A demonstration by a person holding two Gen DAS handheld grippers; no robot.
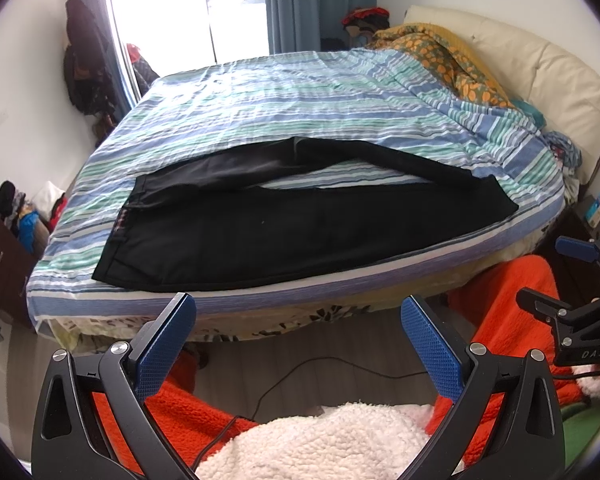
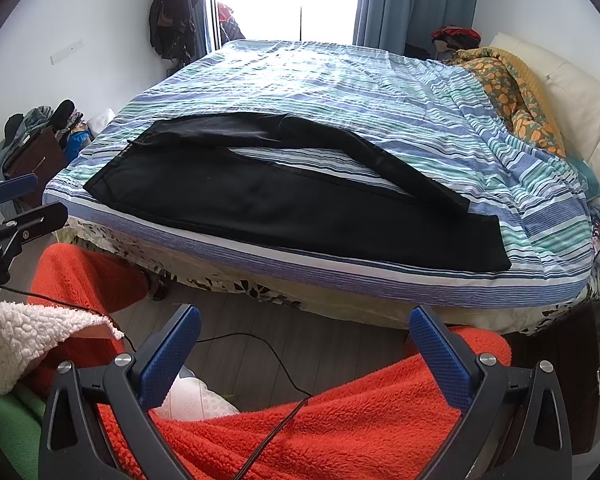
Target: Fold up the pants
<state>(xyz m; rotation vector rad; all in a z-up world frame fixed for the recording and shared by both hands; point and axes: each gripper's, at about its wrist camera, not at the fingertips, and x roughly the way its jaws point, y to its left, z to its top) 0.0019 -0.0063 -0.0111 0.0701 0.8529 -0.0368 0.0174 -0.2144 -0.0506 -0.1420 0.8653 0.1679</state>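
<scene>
Pants [image 1: 300,224] lie spread on the bed [image 1: 260,92], legs splayed; our left tongs [image 1: 299,312] and right tongs [image 2: 305,324] hang apart, empty — a single-layer grab could bunch them.

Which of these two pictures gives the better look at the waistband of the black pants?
The left wrist view: the waistband lies close, its inner lining showing. In the right wrist view it sits farther off, a thin dark edge of the pants.
</scene>
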